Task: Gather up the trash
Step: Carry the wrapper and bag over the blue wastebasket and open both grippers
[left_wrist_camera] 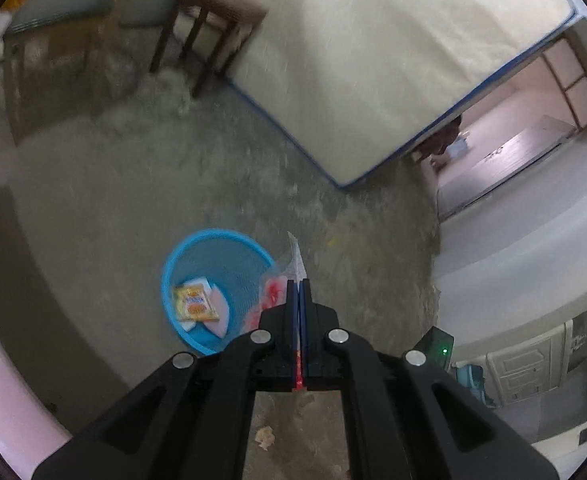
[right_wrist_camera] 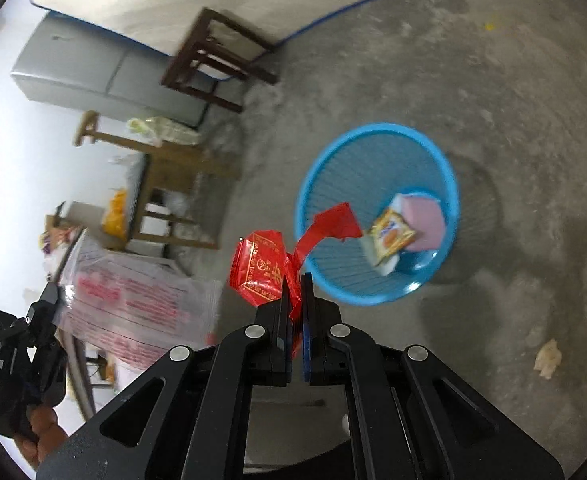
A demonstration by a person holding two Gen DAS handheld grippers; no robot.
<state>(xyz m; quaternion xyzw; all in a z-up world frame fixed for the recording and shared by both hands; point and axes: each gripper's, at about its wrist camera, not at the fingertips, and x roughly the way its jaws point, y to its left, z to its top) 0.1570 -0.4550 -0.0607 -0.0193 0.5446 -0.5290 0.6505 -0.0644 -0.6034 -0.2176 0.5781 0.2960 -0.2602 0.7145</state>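
blue mesh basket (left_wrist_camera: 217, 288) is sitting on the floor just left of the left claw (left_wrist_camera: 298, 292), which is clamping a clear printed bag (left_wrist_camera: 271, 292); carry it over the rim before letting go. in the right view, the right claw (right_wrist_camera: 296, 292) is pinching a red wrapper (right_wrist_camera: 265, 272) at the basket's (right_wrist_camera: 377, 216) near-left rim.

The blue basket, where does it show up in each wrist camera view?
Left wrist view: the blue basket sits low and left of centre, just left of the left gripper.
Right wrist view: right of centre, just beyond the right gripper.
Shared landmark: the orange snack packet lying inside it.
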